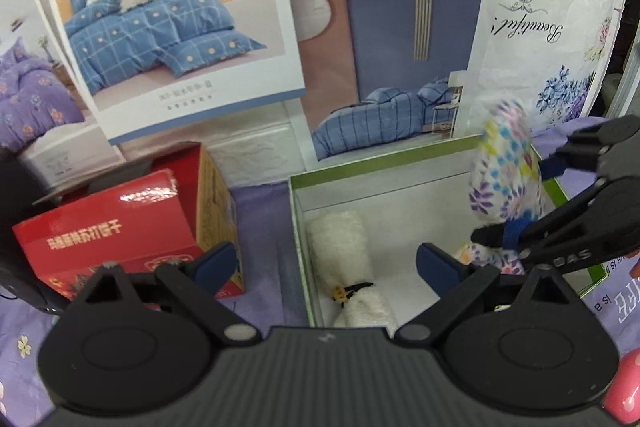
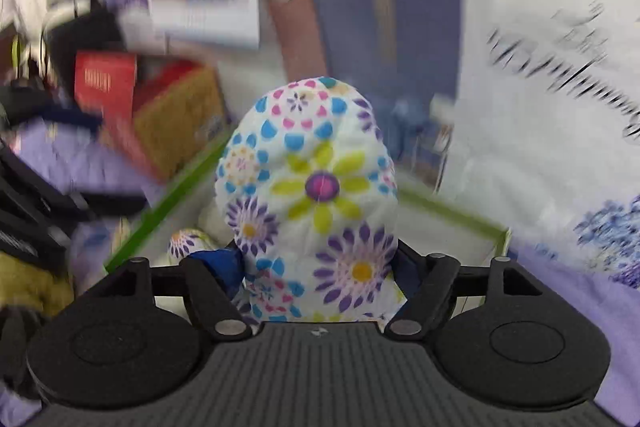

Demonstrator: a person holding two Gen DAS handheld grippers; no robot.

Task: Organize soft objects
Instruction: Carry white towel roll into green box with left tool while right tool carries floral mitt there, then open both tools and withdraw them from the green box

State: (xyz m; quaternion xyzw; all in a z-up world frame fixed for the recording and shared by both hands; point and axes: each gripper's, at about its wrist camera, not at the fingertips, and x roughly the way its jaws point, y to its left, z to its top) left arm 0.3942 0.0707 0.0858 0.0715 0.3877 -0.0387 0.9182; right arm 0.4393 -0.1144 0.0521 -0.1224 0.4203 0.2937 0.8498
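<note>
one white roll (image 1: 352,267) and two floral bundles (image 2: 316,195) over box (image 1: 298,219).

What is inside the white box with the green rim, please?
Inside the box lies a rolled white towel tied with a black band. The right tongs hold a floral bundle over it, hiding the far corner of the floor.

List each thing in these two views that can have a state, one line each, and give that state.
left gripper: open, empty, above the box
right gripper: shut on the floral bundle
floral bundle: held upright over the box
green-rimmed box: open, no lid on it
white towel roll: rolled, tied with a band, lying in the box
red carton: flap raised
</note>
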